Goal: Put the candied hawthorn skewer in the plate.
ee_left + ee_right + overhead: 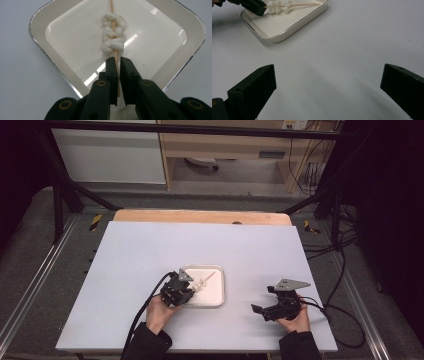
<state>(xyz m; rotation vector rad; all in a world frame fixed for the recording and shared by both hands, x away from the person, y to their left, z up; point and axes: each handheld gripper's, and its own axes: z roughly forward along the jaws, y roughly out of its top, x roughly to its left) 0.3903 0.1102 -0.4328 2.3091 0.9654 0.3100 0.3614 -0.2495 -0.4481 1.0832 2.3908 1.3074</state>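
At the near edge of the table [125, 270], two hands come in from dark sleeves, each bearing one black two-jaw gripper. No brand, label or writing can be read on the grippers, the tray or the table.

The right gripper [328, 92] rests low over the bare table surface to the right, well apart from the tray; its jaws stand wide and released, with nothing between them. The right hand [297, 320] holds it from behind, and a grey three-cornered plate sits on top of it.

The left gripper [116, 68] sits at the tray's near left corner. Its jaws are nearly closed and grasp the bare lower end of the skewer [115, 53], the thin stick running up between the pads.

There is one skewer: a pale wooden stick with three white, knotted, dough-like lumps [112, 33] threaded close together along its middle, the stick showing bare above and below them. It lies over the inside of the single tray [42, 22], a shallow cream square dish with rounded corners and a thin dark rim, glossy inside, standing near the table's middle.
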